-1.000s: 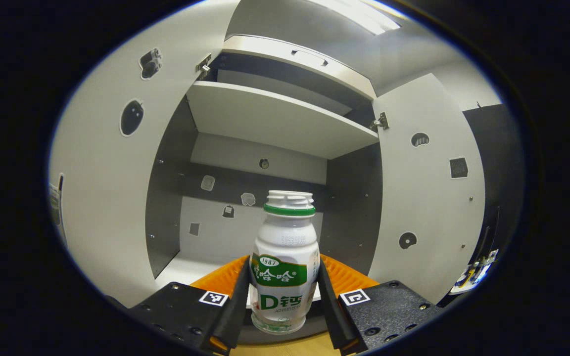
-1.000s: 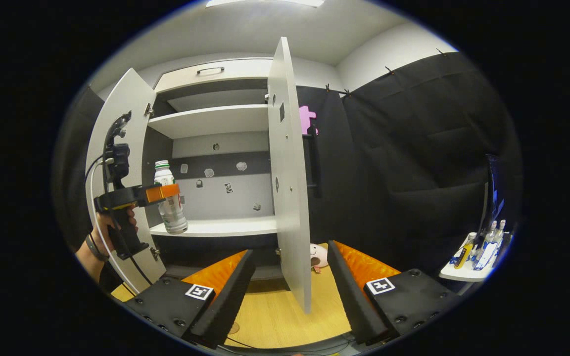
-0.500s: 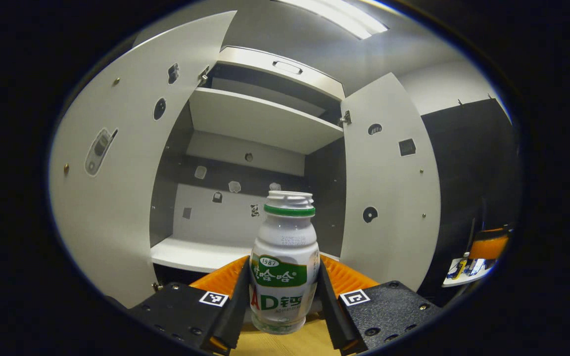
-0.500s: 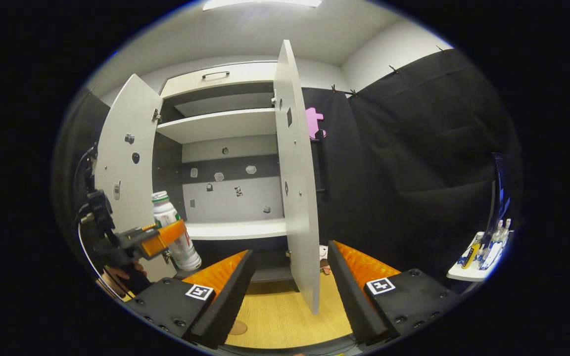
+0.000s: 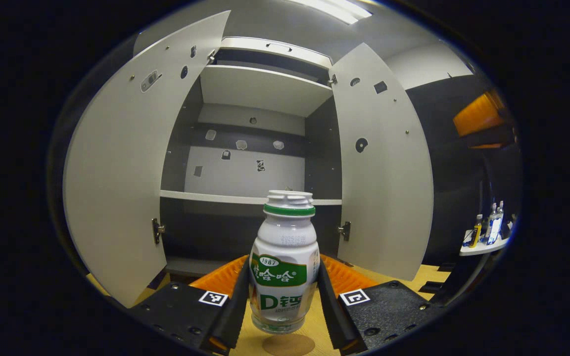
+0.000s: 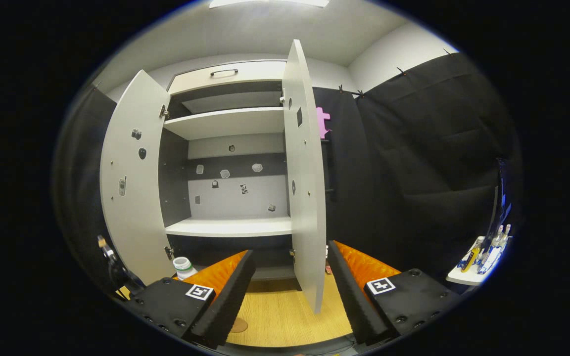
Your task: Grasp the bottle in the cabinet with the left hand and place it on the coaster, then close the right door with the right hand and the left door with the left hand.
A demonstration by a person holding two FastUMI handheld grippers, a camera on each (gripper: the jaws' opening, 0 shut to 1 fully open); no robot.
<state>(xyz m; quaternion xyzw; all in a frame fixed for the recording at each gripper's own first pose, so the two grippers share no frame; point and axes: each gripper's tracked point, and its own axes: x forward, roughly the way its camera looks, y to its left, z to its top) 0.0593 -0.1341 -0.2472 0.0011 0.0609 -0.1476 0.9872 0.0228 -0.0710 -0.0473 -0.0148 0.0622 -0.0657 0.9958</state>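
Note:
A white bottle (image 5: 284, 267) with a green label and green neck ring stands upright between the fingers of my left gripper (image 5: 283, 284), which is shut on it. The bottle hangs just above a round brown coaster (image 5: 289, 344) on the wooden table. In the right gripper view, the bottle's top (image 6: 183, 264) shows low at the left, and the coaster (image 6: 239, 325) lies on the table. My right gripper (image 6: 290, 257) is open and holds nothing. The open right door (image 6: 308, 198) stands edge-on just beyond its fingers. The left door (image 6: 134, 188) is wide open.
The cabinet (image 5: 245, 198) stands with both doors (image 5: 117, 173) (image 5: 384, 163) swung out, its lower shelf (image 6: 230, 227) bare. A small white side shelf (image 6: 463, 277) with several bottles is at the far right. Part of the right gripper's body (image 5: 480, 118) shows at the upper right.
My left gripper has drawn the bottle out of the cabinet and down towards the table, over the coaster. The right gripper has barely moved and stays open.

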